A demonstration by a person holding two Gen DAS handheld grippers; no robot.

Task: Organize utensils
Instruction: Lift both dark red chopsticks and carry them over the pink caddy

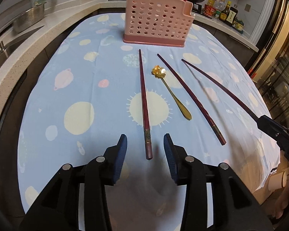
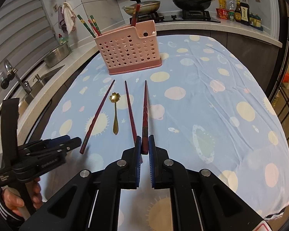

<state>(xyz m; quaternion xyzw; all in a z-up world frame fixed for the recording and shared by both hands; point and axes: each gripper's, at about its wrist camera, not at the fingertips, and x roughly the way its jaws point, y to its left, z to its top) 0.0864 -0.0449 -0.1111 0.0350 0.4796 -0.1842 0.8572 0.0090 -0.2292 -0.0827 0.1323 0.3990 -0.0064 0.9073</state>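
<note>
A pink perforated utensil holder (image 1: pixel 157 20) (image 2: pixel 130 53) stands at the far end of the blue planet-print tablecloth (image 1: pixel 67 88); several chopsticks stick up from it in the right wrist view. My left gripper (image 1: pixel 145 141) is open, its jaws either side of the near end of a dark red chopstick (image 1: pixel 144 98) that lies on the cloth. A gold flower-bowl spoon (image 1: pixel 170 91) (image 2: pixel 115 113) and a second chopstick (image 1: pixel 190 98) (image 2: pixel 130 112) lie beside it. My right gripper (image 2: pixel 144 144) is shut on a third chopstick (image 2: pixel 144 115), held above the cloth, also seen in the left wrist view (image 1: pixel 219 88).
A counter with a sink and a steel bowl (image 2: pixel 57 54) runs along the left. A stove with pans (image 2: pixel 191 2) and sauce bottles (image 2: pixel 240 11) is behind the table. A paper cup (image 1: pixel 278 180) sits beyond the table's right edge.
</note>
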